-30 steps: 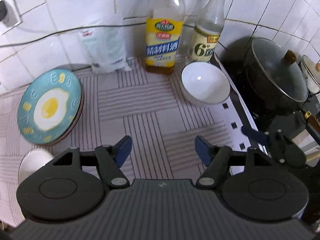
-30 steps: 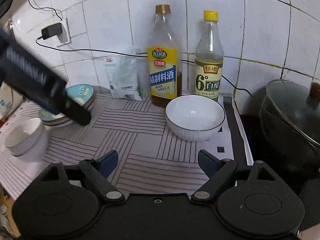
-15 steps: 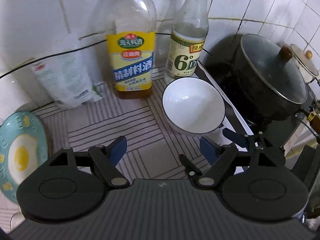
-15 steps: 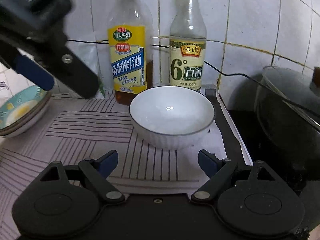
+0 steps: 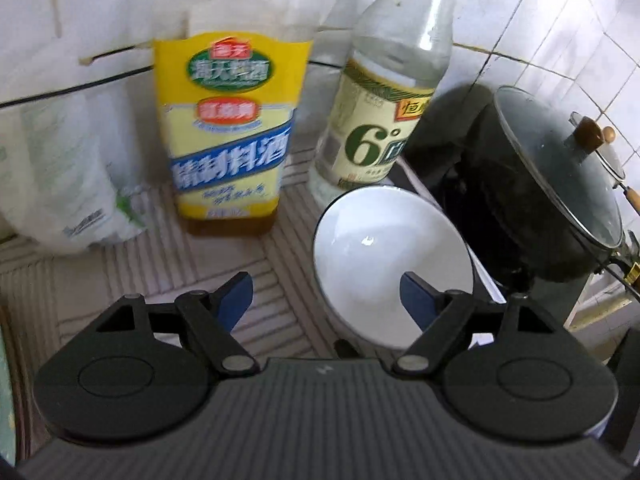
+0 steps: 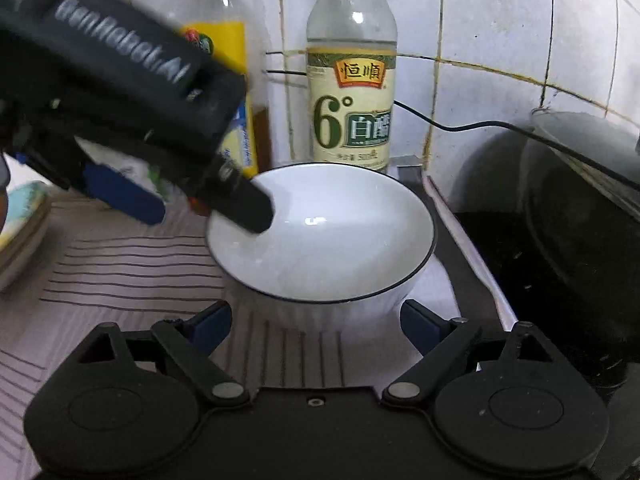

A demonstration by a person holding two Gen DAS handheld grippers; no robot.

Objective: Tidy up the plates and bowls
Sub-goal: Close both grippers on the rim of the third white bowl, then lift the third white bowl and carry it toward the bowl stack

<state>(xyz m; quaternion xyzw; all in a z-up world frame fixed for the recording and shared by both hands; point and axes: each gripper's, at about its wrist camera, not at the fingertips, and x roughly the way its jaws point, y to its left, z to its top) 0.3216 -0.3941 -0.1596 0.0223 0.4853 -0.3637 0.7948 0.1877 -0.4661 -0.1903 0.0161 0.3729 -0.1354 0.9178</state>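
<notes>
left gripper (image 5: 326,294): tilted down over the white bowl (image 6: 320,236), jaws held open (rim straddled, untouched)
right gripper (image 6: 316,318): angled down, jaws open, nothing gripped

White bowl (image 6: 320,240), open right tongs (image 6: 316,320) beneath

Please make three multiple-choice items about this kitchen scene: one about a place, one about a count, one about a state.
1. Where does the white bowl stand?
A. before the two bottles
B. on the pot lid
C. on the plates

2. How many bottles stand at the tiled wall?
A. one
B. two
C. four

3. How is the right gripper?
A. shut on the bowl
B. open, empty
C. holding a bottle

Key: 1 A, the yellow-label bottle and the vinegar bottle rise behind it. 2 B, only these two show. 3 B, its fingers stand apart, touching nothing.
</notes>
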